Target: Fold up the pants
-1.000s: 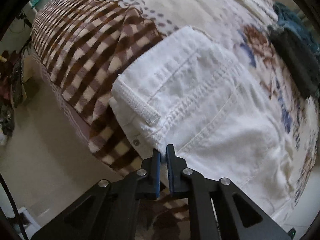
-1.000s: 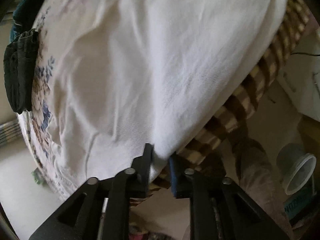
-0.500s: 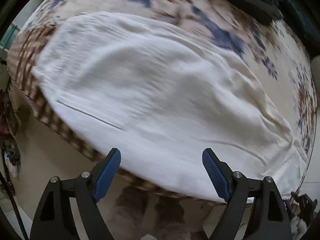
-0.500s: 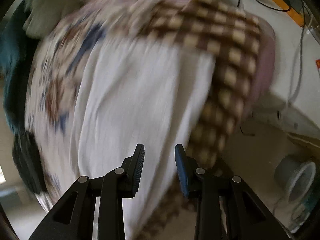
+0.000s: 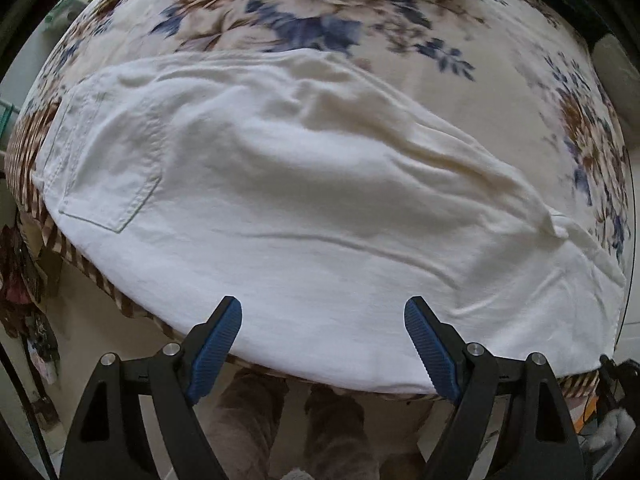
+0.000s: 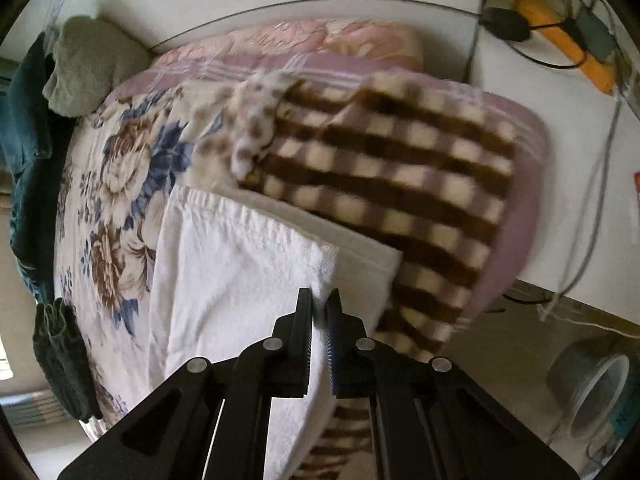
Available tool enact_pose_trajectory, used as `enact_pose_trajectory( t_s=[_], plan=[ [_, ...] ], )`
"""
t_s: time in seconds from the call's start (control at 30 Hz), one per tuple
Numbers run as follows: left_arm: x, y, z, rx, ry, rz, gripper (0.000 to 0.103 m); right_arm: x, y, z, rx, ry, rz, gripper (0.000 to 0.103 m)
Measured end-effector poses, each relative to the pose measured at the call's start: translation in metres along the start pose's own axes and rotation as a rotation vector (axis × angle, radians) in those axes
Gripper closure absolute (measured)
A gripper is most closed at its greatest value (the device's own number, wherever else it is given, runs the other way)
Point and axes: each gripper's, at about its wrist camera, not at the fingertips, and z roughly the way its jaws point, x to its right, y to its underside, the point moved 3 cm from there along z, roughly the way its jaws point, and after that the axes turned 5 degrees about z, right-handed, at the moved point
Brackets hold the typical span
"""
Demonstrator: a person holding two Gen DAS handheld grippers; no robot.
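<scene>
Your white pants [image 5: 320, 208] lie folded lengthwise along the bed's [image 5: 400, 40] near edge. Left hand-held gripper [image 5: 324, 336] spread wide, empty. Right hand-held gripper [image 6: 319, 312] pinches the hem end. Next, judged: carry it toward the waistband.

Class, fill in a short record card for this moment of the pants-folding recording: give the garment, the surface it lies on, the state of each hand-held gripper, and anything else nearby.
garment: white pants, spread flat, back pocket facing up
surface: floral blanket over a brown checked blanket
left hand-held gripper: open, holding nothing, above the near edge of the pants
right hand-held gripper: closed on the pants' edge
nearby: dark folded garment beside the pants; grey bin on the floor
</scene>
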Motion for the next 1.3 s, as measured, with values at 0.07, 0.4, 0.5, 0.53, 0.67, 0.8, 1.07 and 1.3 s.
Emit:
enact_pose_trajectory(
  t_s=[0.07, 0.4, 0.5, 0.53, 0.67, 0.8, 1.07, 1.3],
  plan=[
    [0.005, 0.004, -0.005, 0.011, 0.001, 0.002, 0.02, 0.013, -0.003, 0.01, -0.078, 0.018, 0.005, 0.096],
    [0.025, -0.003, -0.011, 0.062, -0.122, 0.081, 0.02, -0.027, 0.02, -0.004, -0.213, 0.069, -0.329, 0.046],
    [0.011, -0.02, -0.012, 0.076, -0.188, 0.122, 0.015, -0.088, 0.075, -0.003, -0.325, 0.046, -0.543, 0.046],
    [-0.001, -0.023, -0.01, 0.08, -0.209, 0.132, 0.015, -0.105, 0.091, -0.001, -0.361, 0.019, -0.586, 0.046],
    [-0.044, -0.043, -0.002, 0.078, -0.276, 0.102, 0.015, -0.217, 0.197, 0.028, -0.6, -0.1, -0.838, 0.046],
    [-0.101, -0.066, 0.012, 0.038, -0.287, 0.03, 0.015, -0.314, 0.298, 0.076, -0.795, -0.13, -0.992, 0.046],
    [-0.171, -0.088, 0.054, -0.075, -0.197, -0.051, 0.013, -0.399, 0.454, 0.203, -1.047, 0.085, -1.152, 0.049],
    [-0.194, -0.089, 0.061, -0.114, -0.116, -0.058, 0.011, -0.416, 0.449, 0.194, -0.873, 0.141, -1.206, 0.098]
  ],
)
